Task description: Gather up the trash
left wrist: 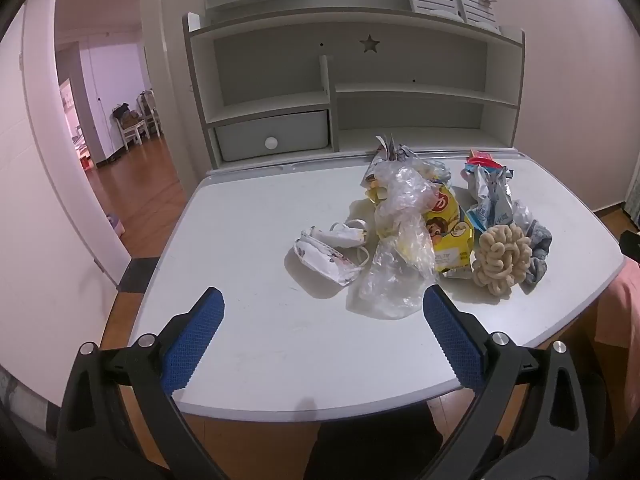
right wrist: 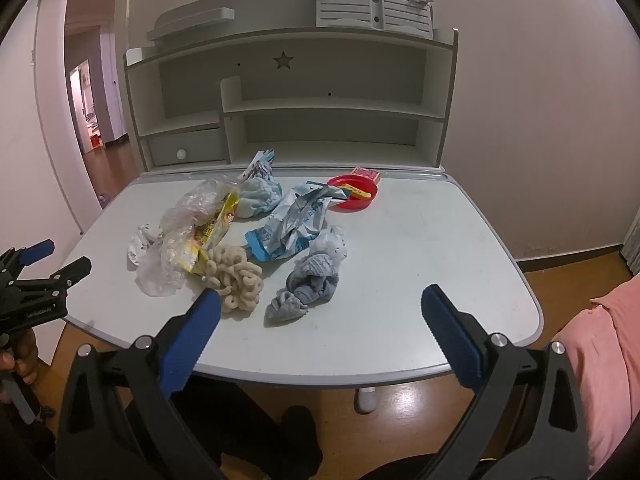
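Ahead, trash pile [left wrist: 416,224] just beyond wide-open left gripper [left wrist: 323,295], seemingly untouched.

Desk top [right wrist: 420,248]: smooth matt pale laminate, faint scuffs.
Clear bag [left wrist: 394,236], mid-desk: thin crinkled plastic film, glossy.
Yellow wrapper [left wrist: 450,232], touching bag: printed glossy foil-like plastic.
Blue-white wrapper [right wrist: 294,226], beside yellow wrapper: creased, shiny, silvery inside.
Beige scrubber [right wrist: 236,280], near desk front edge: looped yarn-like cloth, rough, matt.
Grey sock [right wrist: 308,288], beside scrubber: knit cloth, matt.
Red bowl [right wrist: 352,196], toward desk rear: smooth glossy plastic.
Pads [right wrist: 188,344]: blue, ribbed, matt; black plastic arms, bright metal pins.
Floor [right wrist: 580,276]: glossy wood.
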Motion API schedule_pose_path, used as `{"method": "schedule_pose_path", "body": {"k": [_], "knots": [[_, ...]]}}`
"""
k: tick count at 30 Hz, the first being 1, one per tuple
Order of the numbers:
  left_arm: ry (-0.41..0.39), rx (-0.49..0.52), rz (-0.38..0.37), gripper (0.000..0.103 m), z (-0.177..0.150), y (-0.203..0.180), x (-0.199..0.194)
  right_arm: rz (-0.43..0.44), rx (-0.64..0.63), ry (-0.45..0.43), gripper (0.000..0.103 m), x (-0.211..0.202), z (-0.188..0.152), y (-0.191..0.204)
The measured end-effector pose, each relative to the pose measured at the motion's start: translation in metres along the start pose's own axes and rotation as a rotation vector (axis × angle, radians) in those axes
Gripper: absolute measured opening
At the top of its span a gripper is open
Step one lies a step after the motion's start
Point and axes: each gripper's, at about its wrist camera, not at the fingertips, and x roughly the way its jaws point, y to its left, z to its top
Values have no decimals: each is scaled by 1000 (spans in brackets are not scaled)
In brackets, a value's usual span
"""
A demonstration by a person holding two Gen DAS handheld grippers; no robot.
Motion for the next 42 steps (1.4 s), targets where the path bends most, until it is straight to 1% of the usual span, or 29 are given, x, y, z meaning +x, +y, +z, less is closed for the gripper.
{"method": "schedule_pose_path", "body": {"k": [19,42], "knots": [[6,-4,5,97,3,2,0,2,3,-1,97,0,0,-1],[22,-4,9,97,-2,2,8,2,0,3,97,-1,1,-1]]}}
